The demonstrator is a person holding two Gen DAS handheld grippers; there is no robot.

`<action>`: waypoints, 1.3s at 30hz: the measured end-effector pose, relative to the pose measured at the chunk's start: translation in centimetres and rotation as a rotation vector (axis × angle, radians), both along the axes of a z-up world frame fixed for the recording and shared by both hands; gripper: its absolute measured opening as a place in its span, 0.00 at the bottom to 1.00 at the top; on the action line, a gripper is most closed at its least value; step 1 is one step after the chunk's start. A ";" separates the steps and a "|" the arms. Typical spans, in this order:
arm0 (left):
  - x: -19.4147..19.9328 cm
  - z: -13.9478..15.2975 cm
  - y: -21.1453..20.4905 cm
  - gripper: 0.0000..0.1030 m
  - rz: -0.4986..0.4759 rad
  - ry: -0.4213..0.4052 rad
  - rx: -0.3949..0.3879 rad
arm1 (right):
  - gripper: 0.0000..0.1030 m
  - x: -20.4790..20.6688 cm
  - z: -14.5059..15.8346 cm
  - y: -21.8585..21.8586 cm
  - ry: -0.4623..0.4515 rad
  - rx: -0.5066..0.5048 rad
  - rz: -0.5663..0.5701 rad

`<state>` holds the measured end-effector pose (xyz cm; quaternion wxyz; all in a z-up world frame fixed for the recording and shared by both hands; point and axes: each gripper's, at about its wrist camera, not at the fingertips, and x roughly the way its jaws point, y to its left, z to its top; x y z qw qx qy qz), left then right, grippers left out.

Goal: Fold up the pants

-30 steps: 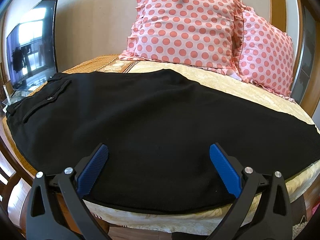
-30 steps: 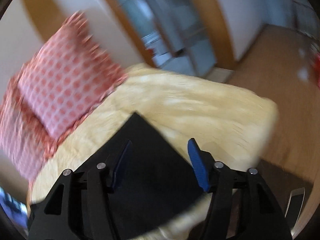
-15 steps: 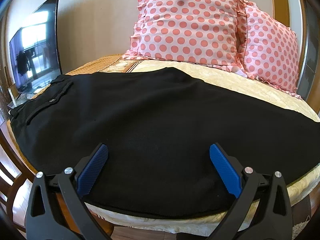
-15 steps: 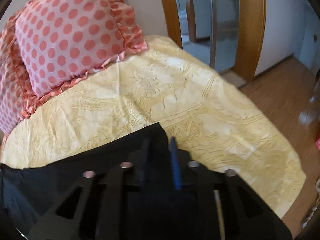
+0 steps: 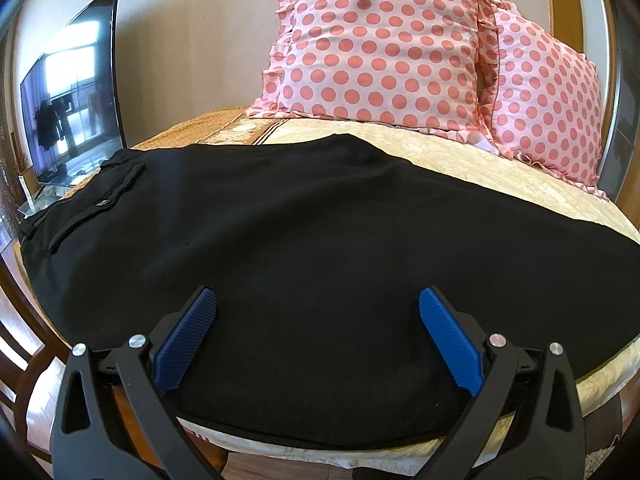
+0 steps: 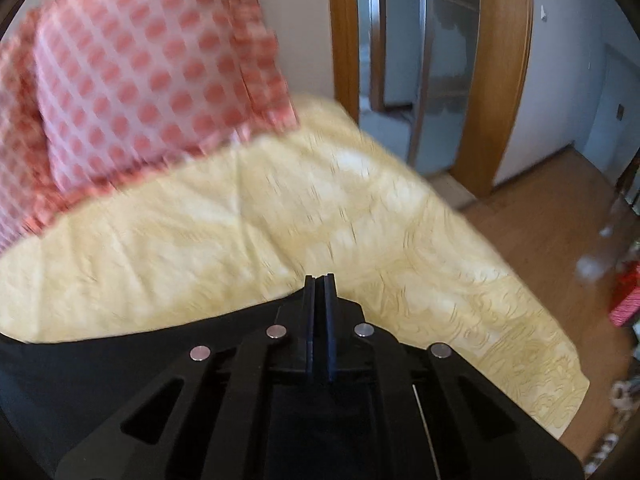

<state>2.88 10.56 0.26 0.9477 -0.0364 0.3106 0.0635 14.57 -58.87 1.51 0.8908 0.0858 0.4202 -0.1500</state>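
Note:
Black pants [image 5: 304, 248] lie flat across a yellow bedspread [image 5: 500, 168], waistband and back pocket at the left. My left gripper [image 5: 318, 320] is open and empty, hovering over the pants' near edge. In the right wrist view my right gripper [image 6: 319, 280] is shut on the leg-end corner of the pants [image 6: 120, 360], with the black cloth hanging below the jaws over the bedspread [image 6: 280, 220].
Two pink polka-dot pillows [image 5: 380, 48] stand at the head of the bed, one also in the right wrist view [image 6: 140, 80]. A TV [image 5: 72, 96] is at the left. A wooden door frame [image 6: 504, 80] and wood floor [image 6: 560, 208] lie to the right.
My right gripper closed from open onto the pants' leg-end corner and has lifted it. The left gripper stayed open and drifted slightly closer over the pants.

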 end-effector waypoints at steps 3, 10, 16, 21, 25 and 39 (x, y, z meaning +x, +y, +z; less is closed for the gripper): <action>-0.1 0.0 0.0 0.98 -0.002 0.000 -0.001 | 0.18 -1.1 1.1 -0.4 -0.015 -0.005 -0.042; -0.3 0.0 0.3 0.98 -0.014 -0.014 -0.031 | 0.59 -10.7 2.7 -3.1 -0.147 0.144 -0.232; -0.4 0.1 0.4 0.98 -0.032 -0.021 -0.044 | 0.54 -16.2 -0.4 -3.7 -0.166 0.357 -0.319; -0.5 0.2 0.6 0.98 -0.034 -0.026 -0.063 | 0.48 -17.1 -0.9 -0.9 -0.225 0.470 -0.256; -0.6 0.2 0.6 0.98 -0.036 -0.026 -0.071 | 0.46 -16.4 -1.3 0.5 -0.258 0.551 -0.198; -1.4 0.4 1.3 0.98 -0.057 -0.034 -0.125 | 0.06 -11.4 6.5 13.1 -0.526 0.405 0.179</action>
